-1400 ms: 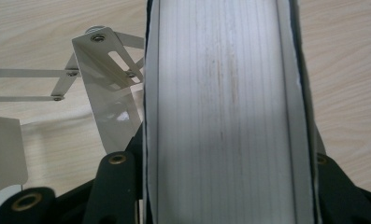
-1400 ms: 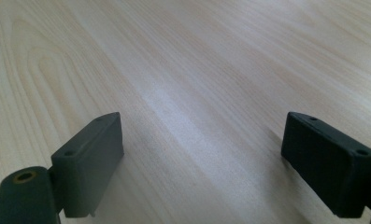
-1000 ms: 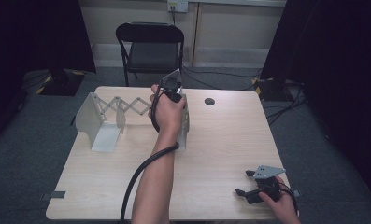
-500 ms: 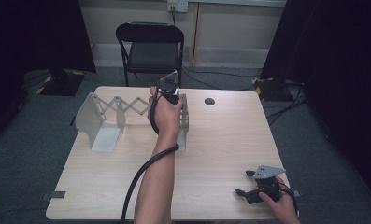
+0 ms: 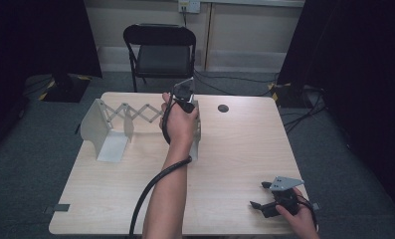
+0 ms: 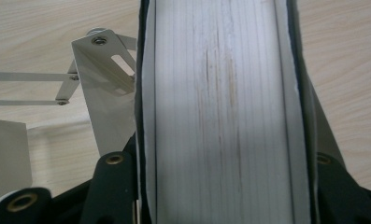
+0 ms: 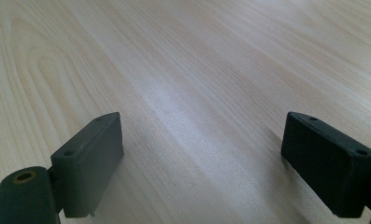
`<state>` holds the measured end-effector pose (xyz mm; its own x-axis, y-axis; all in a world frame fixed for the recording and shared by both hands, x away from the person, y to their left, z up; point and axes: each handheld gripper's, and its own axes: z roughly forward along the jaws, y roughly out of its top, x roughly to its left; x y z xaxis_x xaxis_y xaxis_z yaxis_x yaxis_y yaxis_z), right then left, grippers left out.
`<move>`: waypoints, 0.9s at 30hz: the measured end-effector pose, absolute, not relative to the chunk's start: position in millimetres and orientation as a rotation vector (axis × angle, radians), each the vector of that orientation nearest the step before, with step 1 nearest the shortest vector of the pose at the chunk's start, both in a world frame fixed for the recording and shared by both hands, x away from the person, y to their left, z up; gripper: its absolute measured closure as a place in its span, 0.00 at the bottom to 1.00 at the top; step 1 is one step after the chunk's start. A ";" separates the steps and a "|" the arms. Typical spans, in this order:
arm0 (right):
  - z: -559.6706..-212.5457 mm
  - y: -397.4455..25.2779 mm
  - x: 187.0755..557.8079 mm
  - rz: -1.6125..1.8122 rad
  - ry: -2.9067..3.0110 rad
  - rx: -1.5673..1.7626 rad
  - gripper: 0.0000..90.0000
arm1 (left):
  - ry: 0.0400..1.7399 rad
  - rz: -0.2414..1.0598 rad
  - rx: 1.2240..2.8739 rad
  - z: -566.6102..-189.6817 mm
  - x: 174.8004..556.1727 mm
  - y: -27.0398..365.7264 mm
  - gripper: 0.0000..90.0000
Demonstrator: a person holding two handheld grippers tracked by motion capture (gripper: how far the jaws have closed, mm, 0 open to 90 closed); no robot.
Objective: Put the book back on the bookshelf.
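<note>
Left tongs (image 5: 189, 107) were clamped on the right end plate (image 6: 220, 112) of the expanding metal rack (image 5: 135, 124), near the far middle of the worktop (image 5: 235, 149). In the left gripper view the plate's edge sat squeezed between the two black jaws, running straight up the frame. The scissor lattice (image 5: 135, 113) stretched left from there to the other end plate (image 5: 98, 127), which stood upright on its foot close to the worktop's left edge. The person's left hand (image 5: 180, 124) was wrapped around the gripper, cable trailing back along the forearm.

Right tongs (image 5: 264, 196) were released, jaws well apart, resting low over bare wood at the near right corner, well apart from the rack. A small dark disc (image 5: 223, 108) lay on the worktop just right of the left tongs. A folding chair (image 5: 160, 47) stood behind the worktop.
</note>
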<state>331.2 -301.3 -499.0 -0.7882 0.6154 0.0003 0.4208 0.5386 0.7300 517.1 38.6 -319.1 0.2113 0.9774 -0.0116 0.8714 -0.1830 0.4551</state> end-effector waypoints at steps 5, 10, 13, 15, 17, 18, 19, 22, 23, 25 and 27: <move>-498.9 -301.3 331.2 1.093 2.521 0.868 0.14 | 1.705 0.426 2.149 -318.8 516.2 38.3 0.53; -499.0 -301.3 331.2 1.094 2.521 0.868 0.14 | 1.704 0.418 2.162 -317.5 515.1 39.5 0.52; -499.0 -301.3 331.2 1.093 2.522 0.868 0.14 | 1.702 0.417 2.165 -317.3 514.6 39.8 0.52; -499.0 -301.4 331.2 1.093 2.522 0.867 0.14 | 1.705 0.403 2.159 -317.0 513.9 39.8 0.54; -499.0 -301.3 331.2 1.093 2.522 0.868 0.14 | 1.719 0.390 2.135 -317.1 513.2 39.8 0.56; -499.0 -301.3 331.2 1.093 2.522 0.868 0.14 | 1.728 0.391 2.129 -316.9 512.9 39.5 0.57; -499.0 -301.3 331.2 1.093 2.522 0.868 0.14 | 1.737 0.388 2.124 -316.6 512.9 39.0 0.57; -498.9 -301.4 331.2 1.093 2.522 0.868 0.14 | 1.754 0.382 2.122 -315.7 514.2 38.7 0.58; -498.9 -301.4 331.3 1.093 2.522 0.868 0.14 | 1.759 0.371 2.125 -315.2 514.9 39.5 0.58; -498.9 -301.4 331.2 1.093 2.522 0.868 0.14 | 1.769 0.367 2.115 -314.9 515.6 40.2 0.59; -498.9 -301.4 331.3 1.094 2.522 0.868 0.14 | 1.778 0.359 2.107 -314.5 516.3 41.3 0.59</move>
